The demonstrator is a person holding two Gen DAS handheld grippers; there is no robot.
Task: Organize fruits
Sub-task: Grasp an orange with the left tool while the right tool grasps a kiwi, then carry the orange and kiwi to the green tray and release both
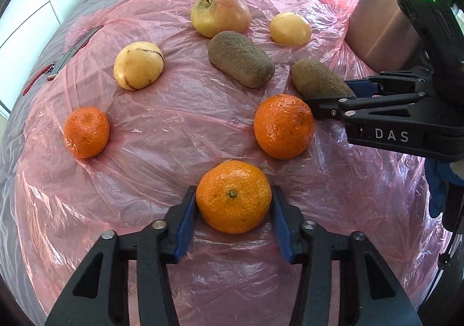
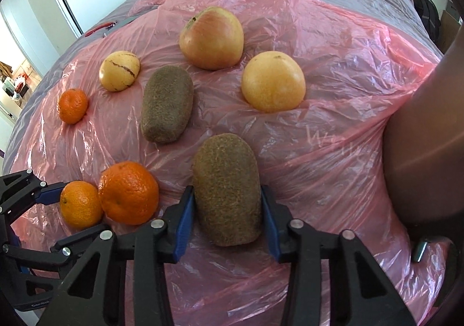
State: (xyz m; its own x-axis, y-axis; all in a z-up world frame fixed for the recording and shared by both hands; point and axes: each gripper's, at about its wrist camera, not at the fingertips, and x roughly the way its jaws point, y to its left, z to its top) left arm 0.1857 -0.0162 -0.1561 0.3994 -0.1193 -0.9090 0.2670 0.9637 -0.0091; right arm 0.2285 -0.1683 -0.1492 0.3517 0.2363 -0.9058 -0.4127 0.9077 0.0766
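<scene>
light: bright, even daylight | shadows: soft, short under the fruit | glare: white glints on crinkled pink plastic sheet [image 1: 162,134] and a hot sheen along the metal cylinder [image 1: 382,27] | focus: sharp centre, no motion blur | distortion: strong fisheye bowing, dark vignette at corners

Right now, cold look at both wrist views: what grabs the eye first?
Two grips at once: the left claw is closed on a mandarin at the near edge, and the right claw is clamped on a fuzzy brown kiwi. Behind them, loose fruit is scattered over a crinkled pink plastic sheet, with the big apple at the far side. A shiny metal container stands at the right edge.
</scene>
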